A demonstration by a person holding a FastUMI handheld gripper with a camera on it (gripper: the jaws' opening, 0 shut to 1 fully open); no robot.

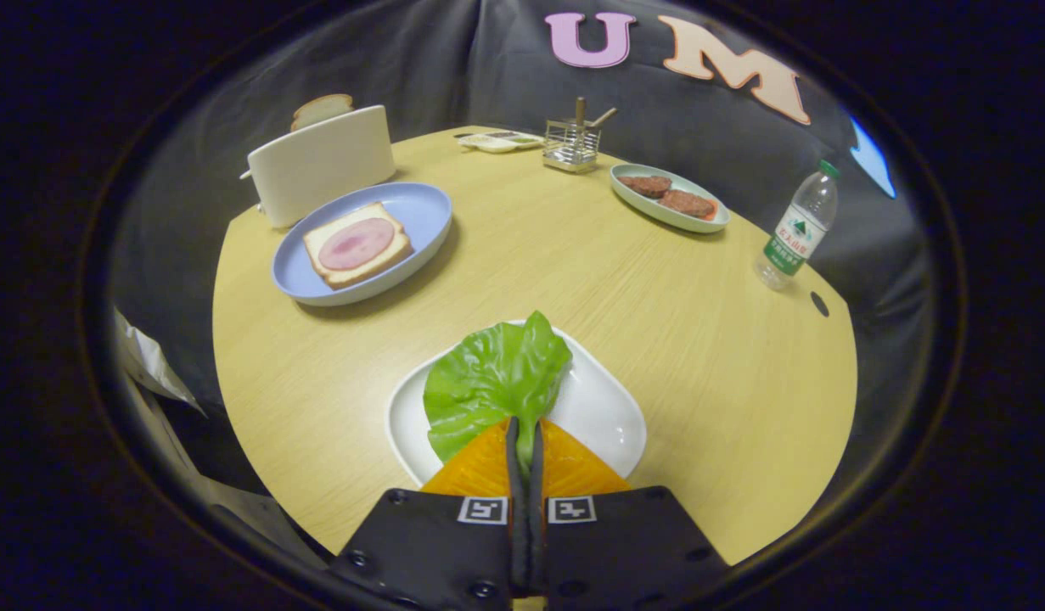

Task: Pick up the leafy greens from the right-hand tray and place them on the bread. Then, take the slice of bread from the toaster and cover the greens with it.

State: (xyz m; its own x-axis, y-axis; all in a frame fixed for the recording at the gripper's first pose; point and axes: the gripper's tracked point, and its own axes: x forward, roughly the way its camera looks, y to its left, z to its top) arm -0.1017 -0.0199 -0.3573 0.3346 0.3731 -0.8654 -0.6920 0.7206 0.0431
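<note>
My gripper [523,428] has its orange fingers [480,467] pressed together on the near edge of a green lettuce leaf [492,386]. The leaf spreads out ahead of the fingertips over a white tray [603,416]. Far beyond and to the left, a blue plate [420,216] holds a slice of bread [356,246] topped with a pink round of ham [356,242]. Behind that plate stands a white toaster [323,165] with a second bread slice [322,109] sticking out of its top.
At the far right of the round wooden table [658,314], an oval dish [668,199] carries two brown patties. A wire holder [571,144] with utensils and a flat tray [501,141] sit at the back. A water bottle [798,225] stands near the right edge.
</note>
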